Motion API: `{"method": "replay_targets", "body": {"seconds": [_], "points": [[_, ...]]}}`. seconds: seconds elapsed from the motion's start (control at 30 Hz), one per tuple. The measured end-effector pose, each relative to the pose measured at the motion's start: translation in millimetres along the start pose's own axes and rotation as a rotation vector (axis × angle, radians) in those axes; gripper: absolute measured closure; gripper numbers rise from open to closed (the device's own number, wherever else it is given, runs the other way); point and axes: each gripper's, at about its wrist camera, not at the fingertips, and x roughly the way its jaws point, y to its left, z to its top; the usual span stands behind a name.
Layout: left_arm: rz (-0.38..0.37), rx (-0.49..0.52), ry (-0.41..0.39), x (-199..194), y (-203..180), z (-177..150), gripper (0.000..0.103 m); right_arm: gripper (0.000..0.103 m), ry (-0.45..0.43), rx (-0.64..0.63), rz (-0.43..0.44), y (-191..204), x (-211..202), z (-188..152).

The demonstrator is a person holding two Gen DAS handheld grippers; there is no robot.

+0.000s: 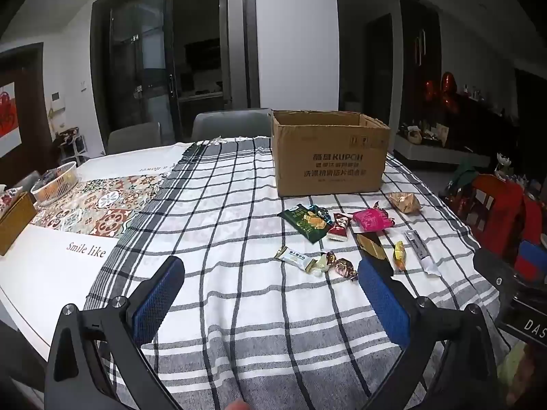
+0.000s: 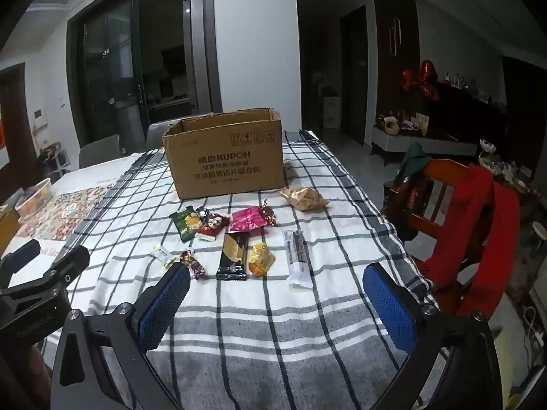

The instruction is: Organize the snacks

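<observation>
Our left gripper (image 1: 270, 283) and right gripper (image 2: 277, 290) both hover above the checked tablecloth (image 2: 273, 335), jaws spread wide, nothing between the blue pads. We judge the sorting not yet begun: every snack lies loose on the cloth. Just ahead of the right gripper sit the black-and-gold bar (image 2: 233, 256), the yellow sweet (image 2: 260, 259) and the long white stick pack (image 2: 298, 259); farther out, the green packet (image 2: 186, 222) and pink packet (image 2: 247, 219). Beyond them stands the open cardboard box (image 2: 227, 165), the likely destination. Next move, we reckon: lower onto one near wrapper, pinch its edge, carry it forward.
</observation>
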Motion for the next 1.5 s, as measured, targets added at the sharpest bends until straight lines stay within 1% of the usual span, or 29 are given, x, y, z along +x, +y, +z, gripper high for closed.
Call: {"method": "replay_targets", "body": {"seconds": [0.37,1.5], "points": [[-0.001,0.001,-0.003,2.4,-1.2,-1.5,0.000,0.001,-0.002,0.001,0.005,-0.4,-1.0,0.2],[-0.005,-0.002,-0.010,-6.8,-2.6,1.3,0.000,0.001,-0.005,0.006,0.011,-0.6,0.0,-0.7]]}}
